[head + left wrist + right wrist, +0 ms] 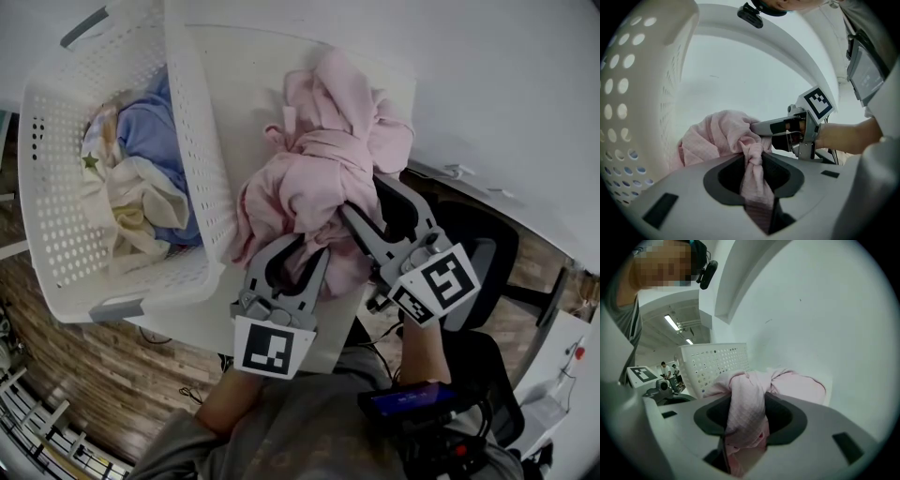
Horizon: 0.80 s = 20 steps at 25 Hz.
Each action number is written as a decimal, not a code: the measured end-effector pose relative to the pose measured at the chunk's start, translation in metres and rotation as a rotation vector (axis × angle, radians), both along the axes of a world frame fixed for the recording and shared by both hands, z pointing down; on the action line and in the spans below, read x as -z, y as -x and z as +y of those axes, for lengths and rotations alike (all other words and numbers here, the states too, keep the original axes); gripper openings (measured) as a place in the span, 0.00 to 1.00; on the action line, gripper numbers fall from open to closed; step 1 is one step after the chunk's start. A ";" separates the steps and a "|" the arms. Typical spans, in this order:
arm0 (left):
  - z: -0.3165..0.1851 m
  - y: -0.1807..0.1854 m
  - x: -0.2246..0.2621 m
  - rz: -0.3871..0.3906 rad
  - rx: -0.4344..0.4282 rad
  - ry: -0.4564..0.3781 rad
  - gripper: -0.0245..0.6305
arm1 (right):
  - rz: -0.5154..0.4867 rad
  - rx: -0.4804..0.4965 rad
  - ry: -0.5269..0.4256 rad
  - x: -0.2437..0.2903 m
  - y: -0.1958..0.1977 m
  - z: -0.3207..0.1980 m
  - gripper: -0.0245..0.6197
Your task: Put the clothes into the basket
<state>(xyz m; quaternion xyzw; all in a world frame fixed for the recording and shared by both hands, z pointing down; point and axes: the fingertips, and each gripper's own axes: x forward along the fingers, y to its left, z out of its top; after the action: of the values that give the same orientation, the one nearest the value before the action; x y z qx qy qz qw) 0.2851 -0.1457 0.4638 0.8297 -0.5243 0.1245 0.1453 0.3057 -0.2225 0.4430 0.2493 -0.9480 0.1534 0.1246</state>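
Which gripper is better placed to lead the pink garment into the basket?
Left, probably. Both clamp the pink garment, but the left gripper sits next to the basket wall; the right gripper is farther from it.

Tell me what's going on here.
A person holds a gripper in each hand. The left gripper and the right gripper both have their jaws closed on the pink garment, which lies bunched on the white table beside the white basket. It is not in the basket yet; blue and cream clothes already lie there.
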 end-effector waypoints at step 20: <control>-0.001 -0.006 0.080 0.042 -0.036 -0.097 0.15 | -0.060 -0.034 -0.154 0.091 -0.005 0.008 0.20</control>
<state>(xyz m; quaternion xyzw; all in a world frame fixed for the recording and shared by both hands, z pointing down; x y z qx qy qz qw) 0.2911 -0.1469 0.3840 0.8476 -0.5115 0.0841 0.1138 0.3107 -0.2141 0.3516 0.2697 -0.9559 0.0898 0.0739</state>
